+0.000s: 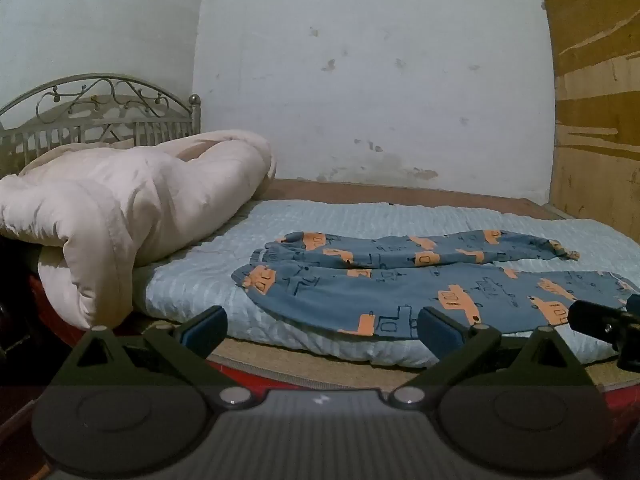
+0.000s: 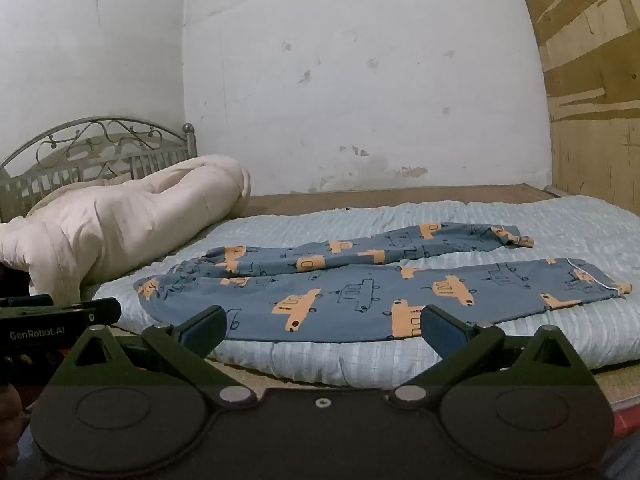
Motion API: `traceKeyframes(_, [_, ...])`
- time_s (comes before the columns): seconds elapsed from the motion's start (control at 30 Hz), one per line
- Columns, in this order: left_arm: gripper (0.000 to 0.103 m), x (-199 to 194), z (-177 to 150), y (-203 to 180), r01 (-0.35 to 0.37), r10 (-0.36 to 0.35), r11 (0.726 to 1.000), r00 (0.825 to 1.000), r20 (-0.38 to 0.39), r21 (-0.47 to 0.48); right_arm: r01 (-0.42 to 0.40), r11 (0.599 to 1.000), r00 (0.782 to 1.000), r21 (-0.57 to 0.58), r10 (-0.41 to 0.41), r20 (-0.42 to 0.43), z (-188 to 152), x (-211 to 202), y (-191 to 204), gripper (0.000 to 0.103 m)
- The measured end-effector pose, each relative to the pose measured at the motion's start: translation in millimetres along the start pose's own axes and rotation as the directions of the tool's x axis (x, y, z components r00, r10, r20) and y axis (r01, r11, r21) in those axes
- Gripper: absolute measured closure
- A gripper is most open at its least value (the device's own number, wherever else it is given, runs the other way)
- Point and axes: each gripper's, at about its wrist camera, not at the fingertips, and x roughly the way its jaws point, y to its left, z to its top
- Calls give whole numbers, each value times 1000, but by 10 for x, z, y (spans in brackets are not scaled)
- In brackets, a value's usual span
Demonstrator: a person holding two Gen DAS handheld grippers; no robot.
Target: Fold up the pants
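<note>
The pants [image 2: 360, 292] are spread flat on the light blue mattress pad [image 2: 520, 344] along the bed's near edge, both legs laid out toward the right. The left claw [image 1: 320, 330] and right claw [image 2: 322, 328] are held spread and empty just before that edge. A pale comforter [image 1: 120, 216] is heaped by the headboard [image 1: 100, 116].

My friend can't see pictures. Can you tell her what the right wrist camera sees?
Blue pants with orange cars lie spread flat, unfolded, on a pale blue bed pad, legs pointing right. The open right gripper hovers at the near edge, holding nothing. A rumpled cream comforter is piled at left before a metal headboard.
</note>
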Motion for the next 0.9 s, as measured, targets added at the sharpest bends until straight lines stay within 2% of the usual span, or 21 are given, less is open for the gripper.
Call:
traceKeyframes(0.17, [1,17,-16,-61,-1,1,1000,1000,-4,2,2,1000,1000,-2,-2,-16,-1,76,2,1])
traceKeyframes(0.2, [1,22,-17,-72,-1,1,1000,1000,-4,2,-2,1000,1000,-2,2,14,-17,10,-2,1])
traceKeyframes(0.43, [1,15,-96,-116,2,-2,1000,1000,2,4,0,1000,1000,-1,0,10,-29,38,12,1])
traceKeyframes(0.9, [1,62,-44,-49,16,-15,1000,999,-28,12,-1,1000,1000,9,1,5,-36,52,-28,1])
